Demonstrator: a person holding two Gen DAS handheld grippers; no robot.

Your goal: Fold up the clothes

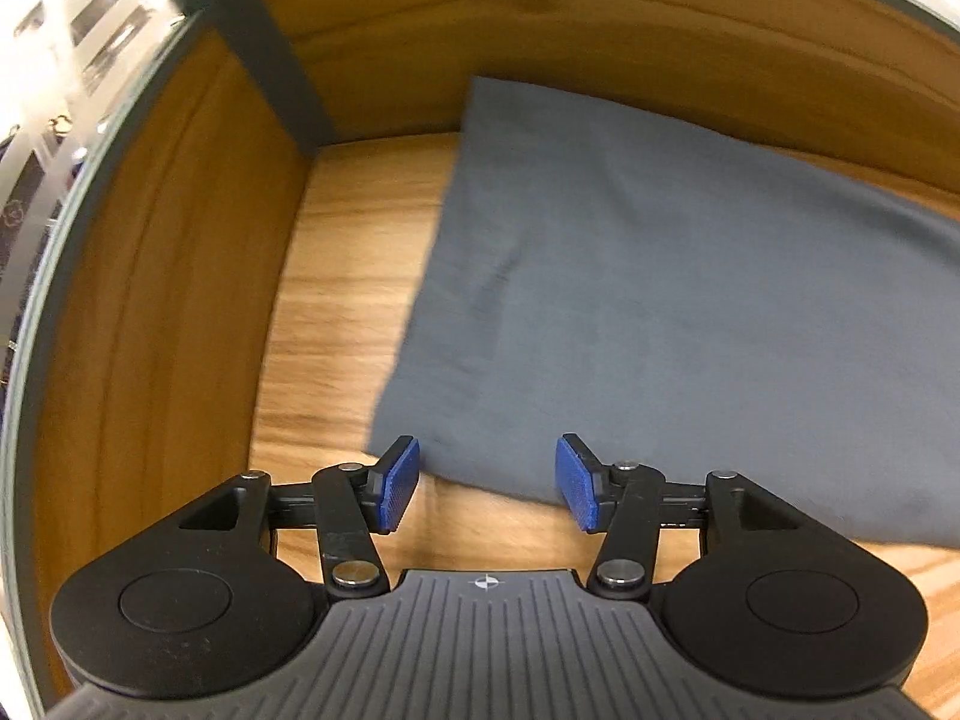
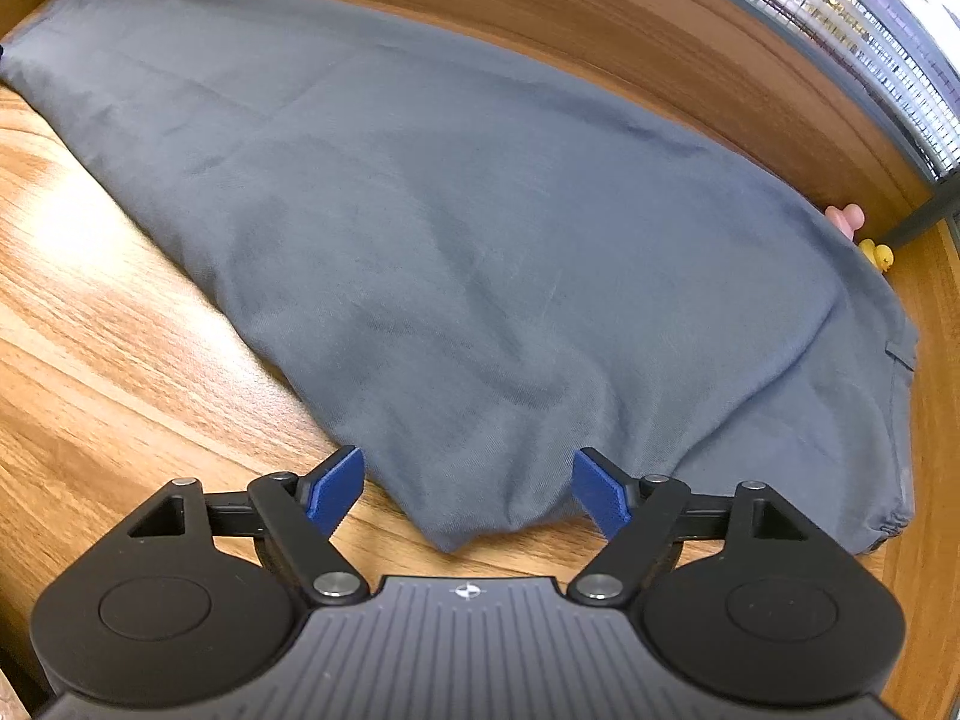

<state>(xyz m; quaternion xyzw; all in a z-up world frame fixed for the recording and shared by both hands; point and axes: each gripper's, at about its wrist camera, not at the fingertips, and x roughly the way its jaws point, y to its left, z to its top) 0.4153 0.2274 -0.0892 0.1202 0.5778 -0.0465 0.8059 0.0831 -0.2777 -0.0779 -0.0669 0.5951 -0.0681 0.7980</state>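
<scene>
The grey garment (image 2: 480,228) lies flat along the desk (image 2: 120,324), its far edge against the wooden back wall; both tools, left (image 1: 487,483) and right (image 2: 468,495), hang spread at the garment's near edge, gripping nothing; whether this is mid-fold or a finished fold, I cannot tell.

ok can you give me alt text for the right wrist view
A grey garment lies spread flat across a wooden table, its near corner pointing between the open jaws of the right gripper, which holds nothing. A wooden back panel runs behind the cloth, and small pink and yellow objects peek out at its far right edge.
</scene>
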